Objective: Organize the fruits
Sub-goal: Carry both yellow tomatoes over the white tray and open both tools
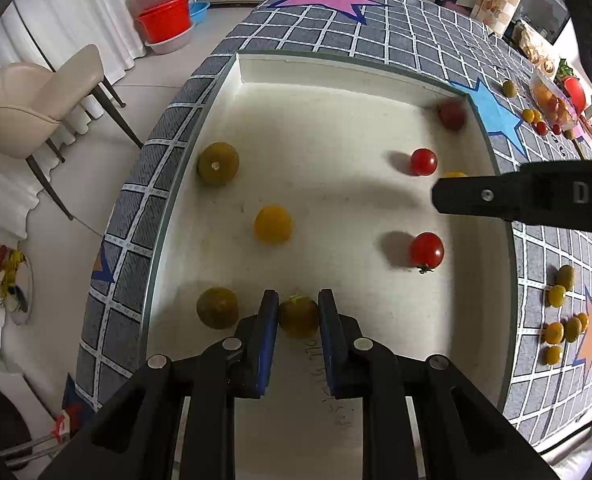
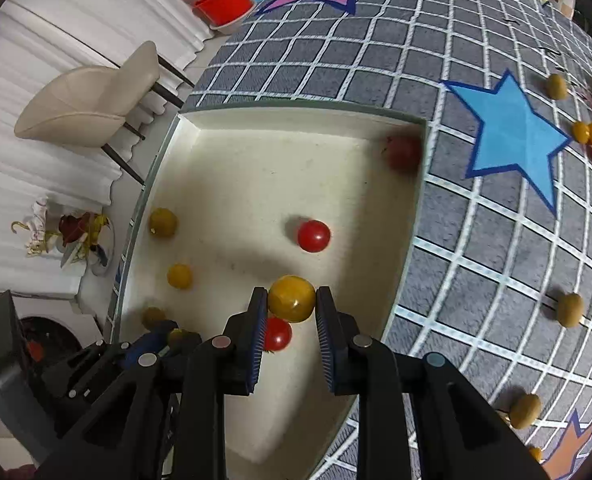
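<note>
Left gripper [image 1: 298,312] clamps an olive-green tomato [image 1: 298,317] over the white tray [image 1: 336,68]; right gripper [image 2: 291,308] pinches a yellow tomato [image 2: 291,298], hidden in left view.

The tray [image 1: 376,76] sits on the worktop [image 1: 416,40], left of centre in both views. Seven fruits lie in it: three along its left side, three at its right, one in its far right corner [image 1: 452,114]. More fruits [image 1: 564,320] lie scattered on the worktop at right.
</note>
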Demonstrator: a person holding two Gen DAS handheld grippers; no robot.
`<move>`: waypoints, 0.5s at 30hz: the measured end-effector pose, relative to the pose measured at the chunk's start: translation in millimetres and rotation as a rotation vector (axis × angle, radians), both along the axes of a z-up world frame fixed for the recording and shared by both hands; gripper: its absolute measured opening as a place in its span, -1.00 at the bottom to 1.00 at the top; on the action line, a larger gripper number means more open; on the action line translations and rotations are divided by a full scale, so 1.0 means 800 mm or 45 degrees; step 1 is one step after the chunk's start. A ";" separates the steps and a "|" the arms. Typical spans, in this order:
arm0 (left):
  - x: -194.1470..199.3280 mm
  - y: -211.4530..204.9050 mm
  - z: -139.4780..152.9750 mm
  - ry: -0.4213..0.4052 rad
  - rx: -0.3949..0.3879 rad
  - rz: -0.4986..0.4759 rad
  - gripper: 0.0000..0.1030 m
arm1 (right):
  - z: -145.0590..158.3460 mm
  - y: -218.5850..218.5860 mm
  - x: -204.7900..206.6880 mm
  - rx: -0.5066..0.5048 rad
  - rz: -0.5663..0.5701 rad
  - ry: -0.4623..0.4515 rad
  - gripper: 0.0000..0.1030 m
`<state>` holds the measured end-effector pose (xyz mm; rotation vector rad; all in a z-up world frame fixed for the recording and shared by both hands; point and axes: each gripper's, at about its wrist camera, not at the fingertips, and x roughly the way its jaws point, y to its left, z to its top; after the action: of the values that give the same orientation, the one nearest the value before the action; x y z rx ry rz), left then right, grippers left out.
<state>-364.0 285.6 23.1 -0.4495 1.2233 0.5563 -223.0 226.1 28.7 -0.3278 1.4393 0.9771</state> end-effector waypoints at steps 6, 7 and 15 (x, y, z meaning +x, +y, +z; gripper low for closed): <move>0.004 -0.006 -0.004 0.007 0.027 -0.026 -0.58 | -0.015 0.020 -0.003 -0.038 0.039 -0.016 -0.49; 0.005 -0.008 -0.004 0.008 0.031 -0.029 -0.58 | -0.017 0.023 -0.003 -0.042 0.043 -0.019 -0.49; 0.010 -0.016 -0.003 0.028 0.076 -0.055 -0.57 | -0.023 0.036 -0.007 -0.059 0.070 -0.045 -0.46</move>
<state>-355.9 273.2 20.5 -0.3664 1.2316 0.5605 -228.3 255.1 10.5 -0.4181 1.4290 0.9788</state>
